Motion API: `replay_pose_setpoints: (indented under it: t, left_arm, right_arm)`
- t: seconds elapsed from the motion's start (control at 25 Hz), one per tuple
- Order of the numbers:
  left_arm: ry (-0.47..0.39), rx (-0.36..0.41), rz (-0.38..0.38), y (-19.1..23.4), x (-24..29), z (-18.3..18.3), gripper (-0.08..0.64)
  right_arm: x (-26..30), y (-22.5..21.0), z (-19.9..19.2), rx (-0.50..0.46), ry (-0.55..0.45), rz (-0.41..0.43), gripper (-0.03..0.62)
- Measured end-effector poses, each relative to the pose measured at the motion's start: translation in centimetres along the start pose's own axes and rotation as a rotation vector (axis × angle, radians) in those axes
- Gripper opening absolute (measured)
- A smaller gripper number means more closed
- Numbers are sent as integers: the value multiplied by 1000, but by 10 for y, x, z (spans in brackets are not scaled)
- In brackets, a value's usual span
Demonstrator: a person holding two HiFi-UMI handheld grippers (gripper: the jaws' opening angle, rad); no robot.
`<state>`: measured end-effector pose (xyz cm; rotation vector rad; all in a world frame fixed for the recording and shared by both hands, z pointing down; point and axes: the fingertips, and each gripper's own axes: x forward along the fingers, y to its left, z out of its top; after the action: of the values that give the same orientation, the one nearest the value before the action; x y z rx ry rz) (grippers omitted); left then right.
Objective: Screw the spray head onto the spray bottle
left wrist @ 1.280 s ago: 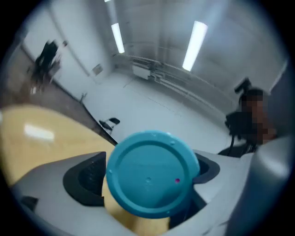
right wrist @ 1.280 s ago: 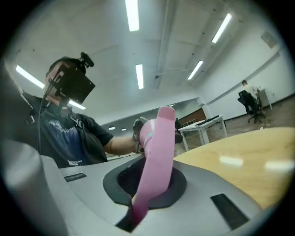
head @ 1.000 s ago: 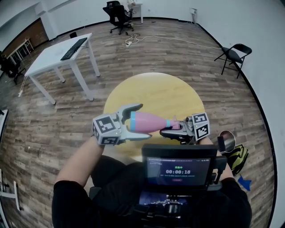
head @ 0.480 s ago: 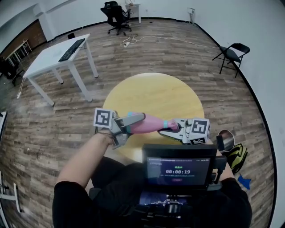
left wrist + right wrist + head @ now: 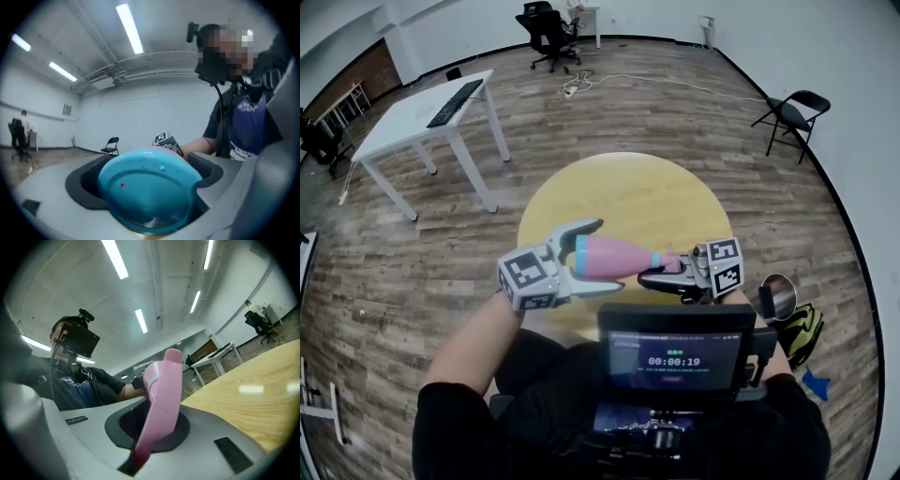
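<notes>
Bottle point(image 5: 614, 257), pink with a blue base, lies level in the air above the round bench point(image 5: 628, 187). Its base end is clamped in the left gripper point(image 5: 592, 259) and its neck points to the right gripper point(image 5: 661, 275). That gripper is closed on the pink spray head point(image 5: 161, 404), which meets the bottle's neck at a teal collar point(image 5: 654, 260). From above, most of the spray head is hidden by the gripper, and no view shows how far the thread is turned on. In the left gripper view the blue base fills the gap between the jaws and blocks the rest of the bottle; only the right gripper's marker cube point(image 5: 164, 139) peeks over it. In the right gripper view the spray head's lower end sinks out of sight between the jaws. A screen point(image 5: 675, 356) on the head rig covers the person's lap and the bench's near edge
</notes>
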<state>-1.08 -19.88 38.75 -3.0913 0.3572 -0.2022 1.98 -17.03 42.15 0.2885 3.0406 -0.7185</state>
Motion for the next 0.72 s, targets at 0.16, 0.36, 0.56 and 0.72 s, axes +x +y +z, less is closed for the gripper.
replay_pose_setpoints:
  t: [0.16,0.36,0.56,0.72]
  left_arm:
    - [-75,-571,-68,27,-2,-9,534]
    - [-30,-1163,-202,27,3,-42,536]
    - [-132,-632,-62,34,-11,-5,548]
    - [-58,-184,-14,11,-18,-2,552]
  right_arm:
    - [3,-2,-3,-173,82,-120,5]
    - [5,-7,-23,-429,269,-220,5]
    - [-4,-13,-9,-154,46,-122,5]
    - [-4,-12,-12,-5,-30,-47,5]
